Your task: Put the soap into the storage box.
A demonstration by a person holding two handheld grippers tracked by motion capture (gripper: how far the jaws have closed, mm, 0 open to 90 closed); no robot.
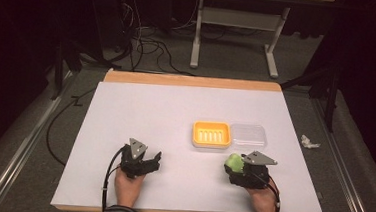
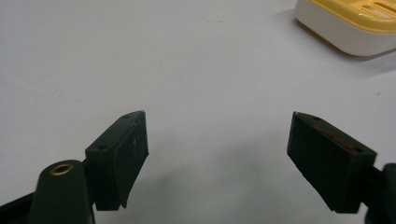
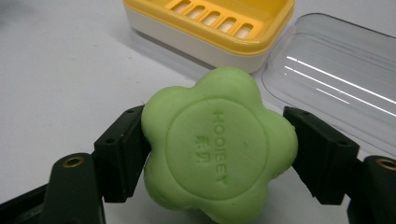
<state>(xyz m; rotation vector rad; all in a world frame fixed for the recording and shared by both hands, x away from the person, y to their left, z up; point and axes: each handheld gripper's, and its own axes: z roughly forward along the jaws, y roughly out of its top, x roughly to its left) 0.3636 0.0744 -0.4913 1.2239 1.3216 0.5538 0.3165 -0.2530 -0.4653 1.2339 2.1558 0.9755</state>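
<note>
High view: right tool (image 1: 235, 164) holds green soap (image 1: 232, 161) just short of yellow soap dish (image 1: 211, 134); clear lid (image 1: 248, 134) off, beside dish. Left gripper view: left tool (image 2: 217, 154) wide, empty over counter (image 2: 140, 56). Right gripper view: soap clamped between jaws; placing and lidding remain.

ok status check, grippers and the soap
Right gripper shut on green soap. Left gripper open, idle. Yellow soap dish just ahead, lid off beside it, path clear.
</note>
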